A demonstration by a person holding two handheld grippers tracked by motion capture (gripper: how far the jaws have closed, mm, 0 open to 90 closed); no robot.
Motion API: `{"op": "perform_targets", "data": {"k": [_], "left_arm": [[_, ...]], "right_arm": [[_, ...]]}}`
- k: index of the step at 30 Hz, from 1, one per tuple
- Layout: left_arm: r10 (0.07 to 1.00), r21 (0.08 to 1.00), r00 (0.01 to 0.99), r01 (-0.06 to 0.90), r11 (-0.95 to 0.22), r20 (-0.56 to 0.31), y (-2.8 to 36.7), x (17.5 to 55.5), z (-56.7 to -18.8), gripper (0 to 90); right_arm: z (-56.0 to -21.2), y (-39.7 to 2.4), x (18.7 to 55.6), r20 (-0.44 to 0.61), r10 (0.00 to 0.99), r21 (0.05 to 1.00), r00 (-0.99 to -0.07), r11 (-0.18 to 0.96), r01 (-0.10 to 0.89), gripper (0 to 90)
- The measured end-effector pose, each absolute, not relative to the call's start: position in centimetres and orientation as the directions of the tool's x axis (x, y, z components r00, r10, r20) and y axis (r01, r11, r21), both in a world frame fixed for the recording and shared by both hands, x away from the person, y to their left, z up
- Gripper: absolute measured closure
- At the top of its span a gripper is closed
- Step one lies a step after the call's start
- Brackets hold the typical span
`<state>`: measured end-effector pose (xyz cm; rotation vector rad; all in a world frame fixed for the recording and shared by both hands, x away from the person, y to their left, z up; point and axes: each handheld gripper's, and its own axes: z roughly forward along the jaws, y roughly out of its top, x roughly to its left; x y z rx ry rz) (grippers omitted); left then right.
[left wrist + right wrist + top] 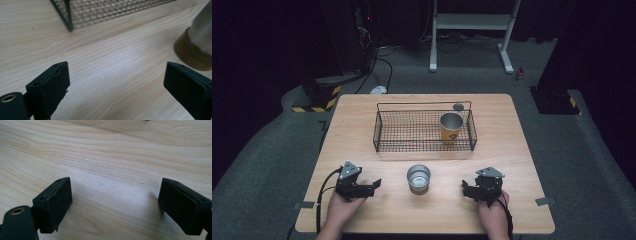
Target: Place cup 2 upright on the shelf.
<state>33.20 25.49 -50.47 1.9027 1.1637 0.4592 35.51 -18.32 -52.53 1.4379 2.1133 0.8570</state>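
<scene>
I have a steel cup (418,177) standing upright and mouth up on the table (362,107), between my two grippers and near the front edge. The left gripper (374,186) lies to the cup's left with its jaws pointing across at it; in the left gripper view the cup (197,47) sits just past the right-hand jaw, off to the side and not between the two. Those jaws stand apart with bare wood between them, gripping nothing. The right gripper (466,189) lies on the cup's other side, about as far off, jaws likewise spread over empty table (112,157), holding nothing. Neither hand is clearly nearer, though I judge the left is aimed better for a reach. Behind the cup, farther from me, sits a wire basket (384,131), its long axis running across the table. Inside it, at the right end, stands a second cup (451,127), yellow-sided and upright; the rest of the basket is empty.
</scene>
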Motion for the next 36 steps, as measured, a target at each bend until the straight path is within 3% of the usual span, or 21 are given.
{"op": "perform_targets", "data": {"k": [13,26,36], "left_arm": [[0.784,0.846,0.617,0.448,-0.288,-0.060,21.8,31.9,-49.1,5.6],[0.738,0.863,0.669,0.420,-0.281,-0.086,19.5,31.1,-48.4,1.5],[0.714,0.864,0.698,0.388,-0.320,-0.049,17.6,31.3,-48.0,0.6]], "right_arm": [[-52.5,-18.3,35.5,-0.015,0.932,0.704,-0.363,0.268,0.658,11.9],[-52.5,-18.2,35.5,-0.014,0.929,0.704,-0.370,0.271,0.656,11.7],[-52.5,-18.3,35.5,-0.011,0.930,0.704,-0.369,0.269,0.657,11.7]]}}
